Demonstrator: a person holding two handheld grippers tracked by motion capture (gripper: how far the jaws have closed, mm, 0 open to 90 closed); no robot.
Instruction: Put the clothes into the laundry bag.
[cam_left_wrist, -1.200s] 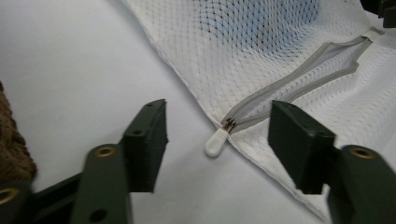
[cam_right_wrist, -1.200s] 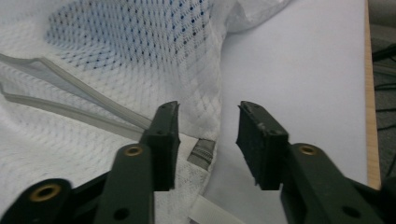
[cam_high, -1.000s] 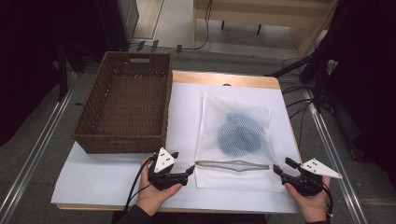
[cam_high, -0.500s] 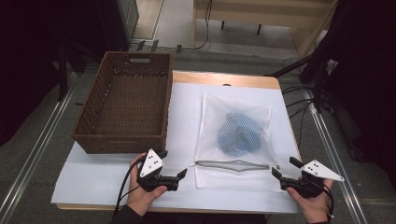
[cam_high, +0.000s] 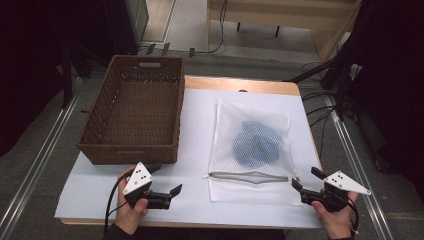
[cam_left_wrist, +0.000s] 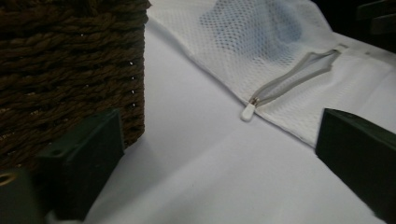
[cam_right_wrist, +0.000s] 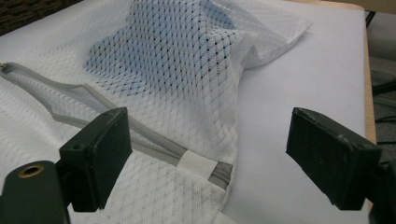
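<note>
Two grippers were at work, and both had just been opening their fingers with nothing between them. The left gripper (cam_high: 172, 194) lay near the table's front edge, by the basket's front right corner, its fingers (cam_left_wrist: 84, 163) spread wide over bare white cover and aimed at the zip pull (cam_left_wrist: 248, 112), which lay apart from them. The right gripper (cam_high: 300, 187) sat at the front right corner, fingers (cam_right_wrist: 100, 154) equally wide, straddling the closed end of the zip (cam_right_wrist: 205, 168) without pressing on it. That looked like a release: one hand at each end of the zip would steady the bag while the slider ran, and the zip (cam_high: 248, 177) gaped only a little at its middle.

One mesh bag (cam_high: 252, 150) lay flat on the right half of the table (cam_high: 240, 84), zip towards the front edge, one blue garment (cam_high: 256, 143) bunched inside it. One empty wicker basket (cam_high: 134, 117) stood at the left, just beside the bag, probably waiting to take it. One white cover (cam_high: 195, 125) spread under both.
</note>
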